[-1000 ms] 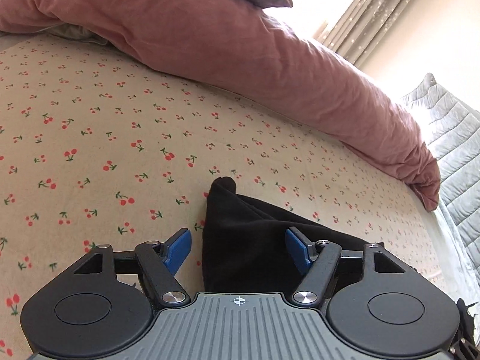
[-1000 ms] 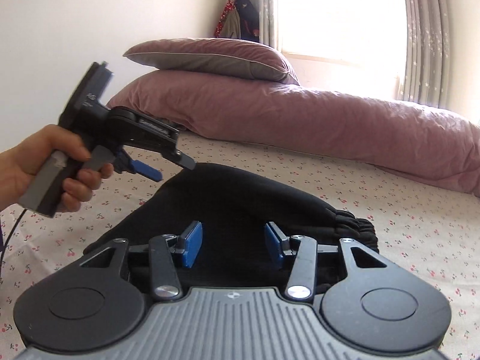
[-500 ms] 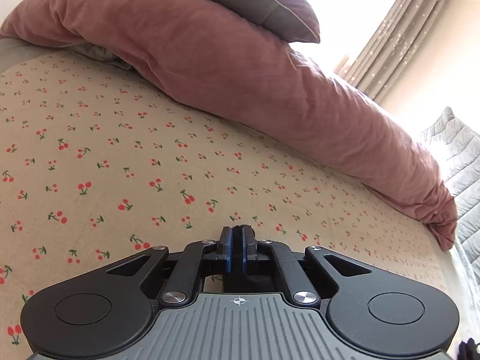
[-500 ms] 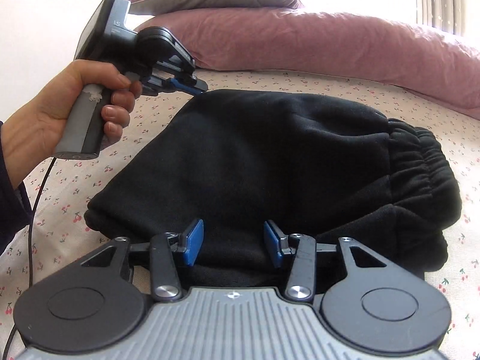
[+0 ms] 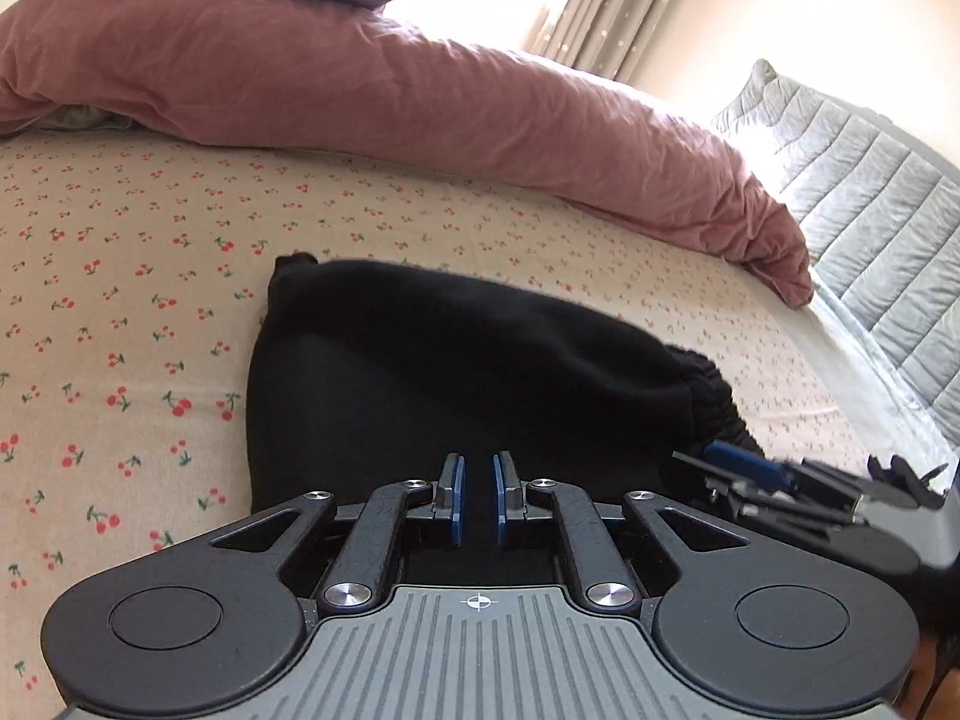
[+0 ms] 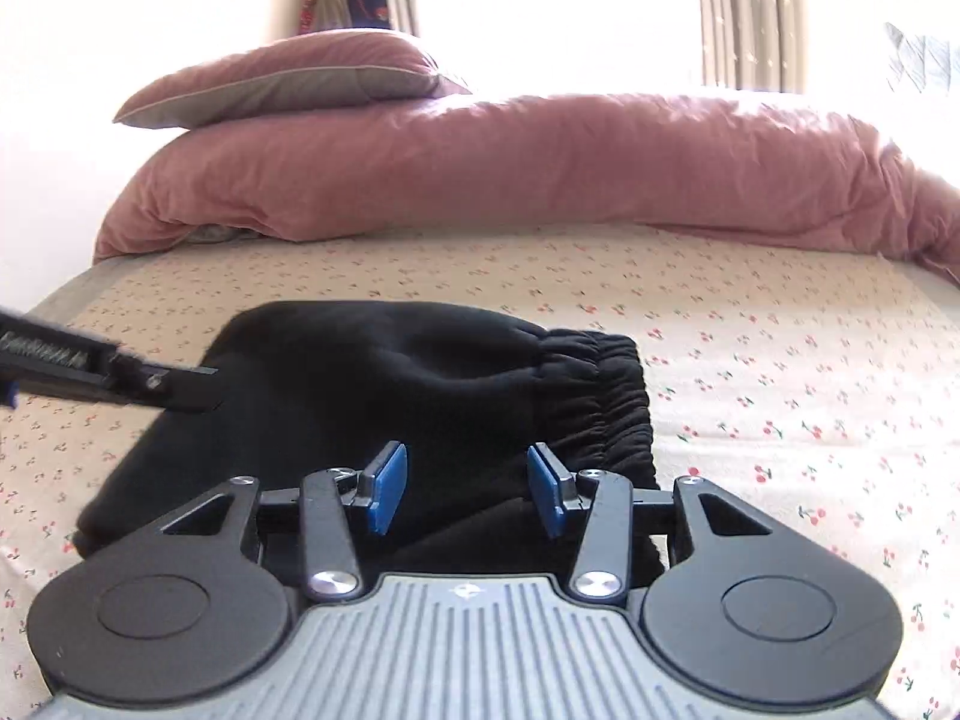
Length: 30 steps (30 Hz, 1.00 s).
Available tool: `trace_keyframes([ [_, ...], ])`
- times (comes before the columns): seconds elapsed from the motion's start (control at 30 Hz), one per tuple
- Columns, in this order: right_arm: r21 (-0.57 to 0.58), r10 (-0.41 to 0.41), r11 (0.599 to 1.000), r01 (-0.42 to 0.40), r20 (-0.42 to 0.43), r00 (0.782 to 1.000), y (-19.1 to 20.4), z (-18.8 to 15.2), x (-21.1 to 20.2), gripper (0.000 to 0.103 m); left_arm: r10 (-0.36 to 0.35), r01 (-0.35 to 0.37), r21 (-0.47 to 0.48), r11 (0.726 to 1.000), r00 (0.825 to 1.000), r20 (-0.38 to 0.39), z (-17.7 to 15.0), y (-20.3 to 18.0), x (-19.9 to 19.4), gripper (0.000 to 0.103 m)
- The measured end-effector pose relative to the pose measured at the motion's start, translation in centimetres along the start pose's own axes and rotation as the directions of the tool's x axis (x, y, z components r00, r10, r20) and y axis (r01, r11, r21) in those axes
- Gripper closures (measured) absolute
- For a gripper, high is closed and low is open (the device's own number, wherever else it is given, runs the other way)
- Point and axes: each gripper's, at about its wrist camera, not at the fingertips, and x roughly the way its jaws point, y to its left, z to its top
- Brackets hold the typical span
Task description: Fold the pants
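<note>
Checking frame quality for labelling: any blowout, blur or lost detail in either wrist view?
Right wrist: window blown white; left gripper entering at left is motion-smeared. Left wrist: right gripper blurred at right edge; black pants show almost no fold detail. Both show fisheye bowing.

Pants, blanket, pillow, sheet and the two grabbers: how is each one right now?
pants: folded into a bundle, lying on the sheet, nobody holding them
left gripper: shut, nothing between its pads
right gripper: open, empty, pointing at the near edge of the pants
duvet: crumpled in a long heap across the far side of the bed
pillow: lying on top of the duvet
sheet: spread flat
</note>
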Motion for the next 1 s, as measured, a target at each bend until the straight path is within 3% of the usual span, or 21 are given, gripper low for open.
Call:
trace_keyframes([
  [0.07, 0.025, 0.004, 1.0, -0.003, -0.021, 1.0, -0.4, 0.1, 0.6, 0.062, 0.025, -0.025, 0.007, 1.0, 0.999, -0.04, -1.7, 0.2, 0.2, 0.093],
  [0.2, 0.039, 0.006, 0.999, -0.004, -0.053, 0.999, -0.3, 0.2, 0.7, 0.061, 0.019, -0.019, 0.016, 1.0, 1.0, -0.023, -3.7, 0.4, -1.2, 0.093],
  [0.37, 0.047, 0.0, 0.999, 0.003, -0.077, 0.997, -0.4, 0.0, 1.5, 0.061, -0.013, 0.011, -0.069, 0.998, 0.999, -0.03, -4.3, 1.8, -1.7, 0.091],
  [0.63, 0.042, 0.018, 0.999, -0.015, -0.071, 0.997, -0.6, 0.1, 1.4, 0.061, 0.03, -0.032, -0.083, 0.996, 0.999, -0.032, -3.5, 0.8, -2.6, 0.089],
  [0.73, 0.06, 0.043, 0.997, -0.039, -0.061, 0.997, -1.0, 0.3, 0.9, 0.06, 0.042, -0.04, -0.108, 0.993, 0.999, 0.016, -2.2, 0.8, -3.9, 0.084],
  [0.8, 0.104, 0.068, 0.993, -0.062, -0.055, 0.996, -1.4, 0.6, 0.1, 0.058, 0.086, -0.083, -0.114, 0.99, 0.996, 0.024, -1.2, 0.8, -4.2, 0.078],
  [0.87, 0.156, 0.096, 0.984, -0.089, -0.04, 0.995, -1.9, 0.9, -1.0, 0.05, 0.098, -0.093, -0.164, 0.982, 0.995, 0.023, -0.2, 1.5, -4.4, 0.064],
  [1.0, 0.199, 0.095, 0.976, -0.093, 0.0, 0.995, -2.6, 1.7, -3.3, 0.042, 0.096, -0.074, -0.252, 0.965, 0.992, 0.078, 0.3, 3.5, -4.0, 0.045],
])
